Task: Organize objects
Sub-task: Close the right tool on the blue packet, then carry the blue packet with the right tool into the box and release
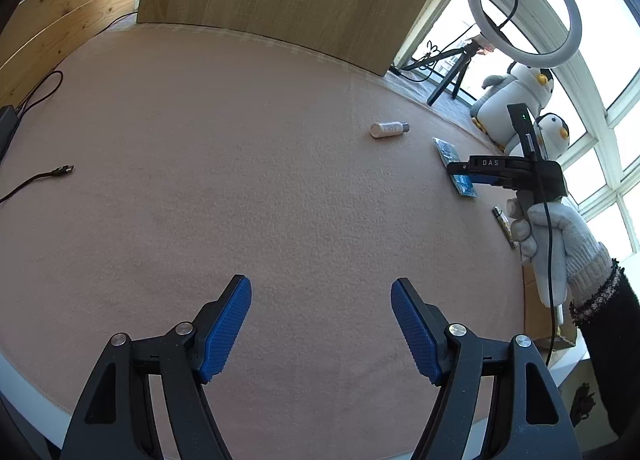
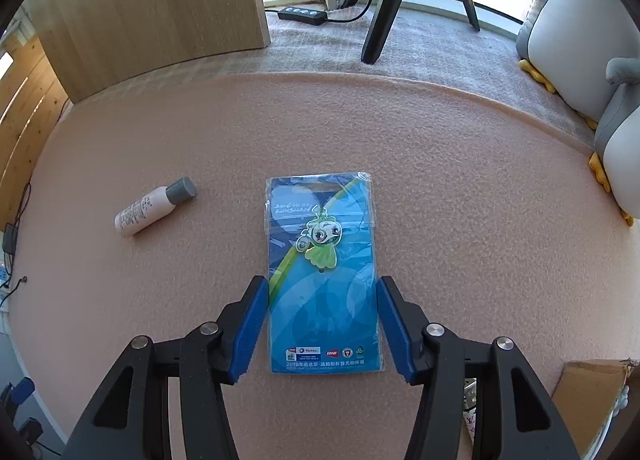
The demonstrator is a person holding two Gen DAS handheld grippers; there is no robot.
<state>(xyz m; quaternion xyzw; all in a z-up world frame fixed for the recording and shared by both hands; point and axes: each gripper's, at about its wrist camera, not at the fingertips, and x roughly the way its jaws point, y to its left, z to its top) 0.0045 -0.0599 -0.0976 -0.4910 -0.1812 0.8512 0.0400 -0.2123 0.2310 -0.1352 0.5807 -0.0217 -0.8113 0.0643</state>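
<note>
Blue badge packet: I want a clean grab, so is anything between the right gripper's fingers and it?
Nothing visible. The right gripper is open, one finger either side of the blue badge packet; the small bottle lies well off to the left.

Glossy plastic-wrapped card [image 2: 323, 280] lies on matt, fuzzy pink felt mat [image 2: 460, 220]; ribbed blue fingers [image 2: 250, 324].

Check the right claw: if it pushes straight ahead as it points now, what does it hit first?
The blue packaged card. It already lies between the open right claw fingers, flat on the pink mat. Whether the pads touch it is unclear. The small bottle lies off to the left.
</note>
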